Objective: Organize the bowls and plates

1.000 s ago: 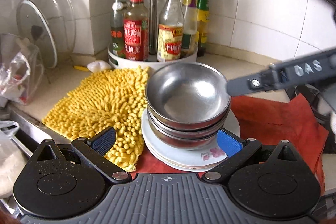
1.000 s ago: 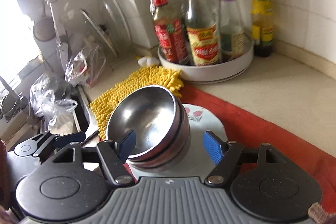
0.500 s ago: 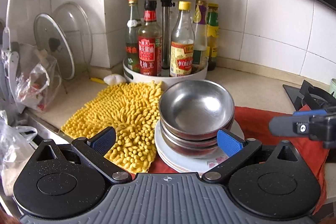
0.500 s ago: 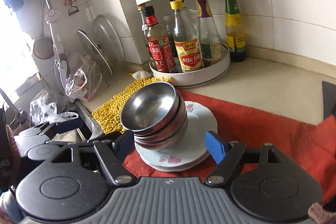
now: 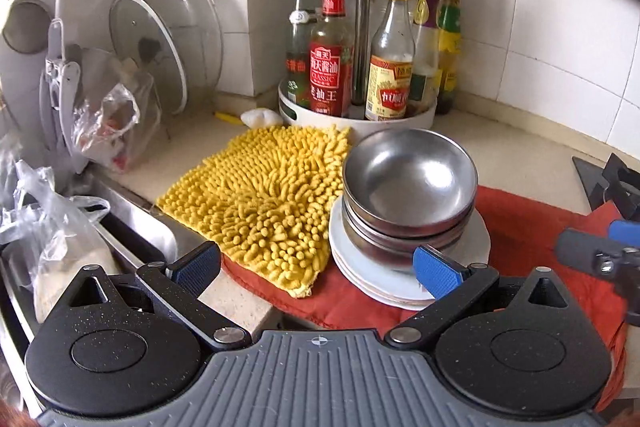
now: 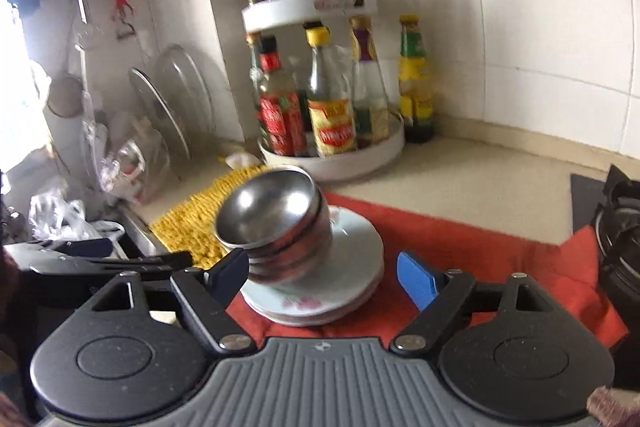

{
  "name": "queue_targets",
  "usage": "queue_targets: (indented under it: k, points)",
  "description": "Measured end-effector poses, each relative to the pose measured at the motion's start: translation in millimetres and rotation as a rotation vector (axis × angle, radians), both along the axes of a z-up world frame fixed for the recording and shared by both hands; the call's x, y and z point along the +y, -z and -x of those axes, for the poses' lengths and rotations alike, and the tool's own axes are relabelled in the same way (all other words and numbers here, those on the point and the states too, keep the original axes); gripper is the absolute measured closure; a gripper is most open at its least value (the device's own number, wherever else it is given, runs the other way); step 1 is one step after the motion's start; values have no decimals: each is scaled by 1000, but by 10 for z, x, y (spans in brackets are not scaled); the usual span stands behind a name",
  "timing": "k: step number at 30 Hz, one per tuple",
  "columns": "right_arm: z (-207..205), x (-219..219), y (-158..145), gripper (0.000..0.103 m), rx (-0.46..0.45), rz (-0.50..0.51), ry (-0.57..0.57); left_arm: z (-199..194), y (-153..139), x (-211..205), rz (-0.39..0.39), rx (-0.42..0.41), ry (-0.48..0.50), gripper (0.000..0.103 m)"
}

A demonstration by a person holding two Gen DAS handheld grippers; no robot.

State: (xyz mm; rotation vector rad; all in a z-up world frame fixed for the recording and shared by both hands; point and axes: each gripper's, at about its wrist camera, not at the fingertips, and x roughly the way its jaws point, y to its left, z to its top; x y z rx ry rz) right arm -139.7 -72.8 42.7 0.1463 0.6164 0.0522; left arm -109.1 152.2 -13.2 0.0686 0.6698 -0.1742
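Observation:
A stack of steel bowls (image 5: 410, 187) sits on a stack of white plates (image 5: 474, 241) on a red cloth (image 5: 528, 227). The bowls (image 6: 276, 219) and the plates (image 6: 352, 247) also show in the right wrist view. My left gripper (image 5: 316, 265) is open and empty, in front of the stack and apart from it. My right gripper (image 6: 322, 275) is open and empty, also near the front of the stack; it shows at the right edge of the left wrist view (image 5: 600, 251).
A yellow chenille mat (image 5: 260, 199) lies left of the plates. A white two-tier turntable (image 5: 356, 115) of sauce bottles stands behind. A sink (image 5: 132, 227) with plastic bags is at left, glass lids (image 5: 160, 39) lean on the wall, a gas hob (image 5: 616, 183) is at right.
Both grippers have drawn back from the stack of bowls and plates. The right gripper has moved away from the bowls to the right. Both stay open.

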Motion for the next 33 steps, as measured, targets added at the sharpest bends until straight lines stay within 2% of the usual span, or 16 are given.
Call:
queue_targets:
  k: [4, 11, 33]
  points:
    - [-96, -22, 127, 25, 39, -9, 31, 50, 31, -70, -2, 25, 44, 0]
    - [-128, -31, 216, 25, 68, -8, 49, 72, 49, -100, -7, 42, 64, 0]
    - [-169, 8, 290, 25, 114, -5, 38, 44, 114, -89, 5, 89, 37, 0]
